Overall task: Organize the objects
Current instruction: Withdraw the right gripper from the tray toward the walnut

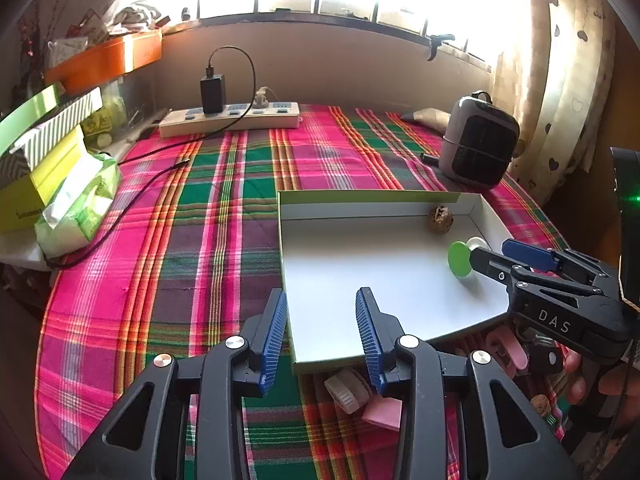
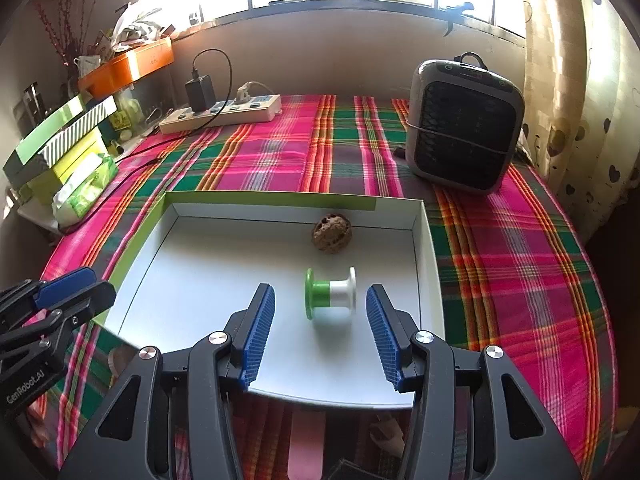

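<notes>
A shallow white box with green outer sides lies on the plaid cloth. Inside it are a brown walnut by the far wall and a green-and-white spool on its side. My right gripper is open, and the spool lies just past its fingertips, touching neither pad. My left gripper is open and empty, straddling the box's near left corner. Several loose items lie in front of the box: a whitish wheel, a pink piece, a pink clip and another walnut.
A grey heater stands at the back right. A power strip with a black charger sits at the back, its cable trailing left. Stacked boxes and a green tissue pack crowd the left edge.
</notes>
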Tool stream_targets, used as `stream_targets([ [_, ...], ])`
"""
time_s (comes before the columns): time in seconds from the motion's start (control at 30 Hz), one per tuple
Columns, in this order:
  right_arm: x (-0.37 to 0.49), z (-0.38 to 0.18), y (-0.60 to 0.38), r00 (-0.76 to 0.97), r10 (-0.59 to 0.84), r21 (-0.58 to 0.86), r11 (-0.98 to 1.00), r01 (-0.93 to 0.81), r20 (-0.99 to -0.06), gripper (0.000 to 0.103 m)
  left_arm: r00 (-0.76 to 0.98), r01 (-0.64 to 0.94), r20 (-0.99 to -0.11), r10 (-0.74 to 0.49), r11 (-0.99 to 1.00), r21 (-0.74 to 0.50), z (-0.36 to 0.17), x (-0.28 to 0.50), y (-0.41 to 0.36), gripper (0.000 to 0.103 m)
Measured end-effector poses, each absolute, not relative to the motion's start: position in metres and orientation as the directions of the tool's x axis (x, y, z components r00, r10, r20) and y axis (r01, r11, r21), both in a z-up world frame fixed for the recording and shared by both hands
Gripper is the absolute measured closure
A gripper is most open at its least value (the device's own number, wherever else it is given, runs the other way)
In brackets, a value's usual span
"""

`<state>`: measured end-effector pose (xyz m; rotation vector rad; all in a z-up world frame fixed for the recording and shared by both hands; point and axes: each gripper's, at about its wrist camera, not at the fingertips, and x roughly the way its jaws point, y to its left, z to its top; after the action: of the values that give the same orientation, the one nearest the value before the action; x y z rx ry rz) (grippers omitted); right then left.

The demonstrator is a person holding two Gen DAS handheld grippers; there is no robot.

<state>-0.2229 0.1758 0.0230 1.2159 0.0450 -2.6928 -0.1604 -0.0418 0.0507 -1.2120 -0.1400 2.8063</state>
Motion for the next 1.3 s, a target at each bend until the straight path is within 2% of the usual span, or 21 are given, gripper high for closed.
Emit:
stream_targets([
  [0.63,-0.178,0.027,0.192,-0.675,-0.162,0.071,-0.984,0.161,-0.720,0.054,-0.686,-0.018,-0.715,0.137,-0.985,-0.171,0.043,-0.130,-0.055,0.066],
  [1.3,-0.122,0.012,0.219,-0.676,-0.176,0.095,-0.983,0.155,-0.715,0.054,-0.649,-0.070,-0.729,0.219,-0.971,-0.230,0.029,-0.099,-0.048,0.065],
])
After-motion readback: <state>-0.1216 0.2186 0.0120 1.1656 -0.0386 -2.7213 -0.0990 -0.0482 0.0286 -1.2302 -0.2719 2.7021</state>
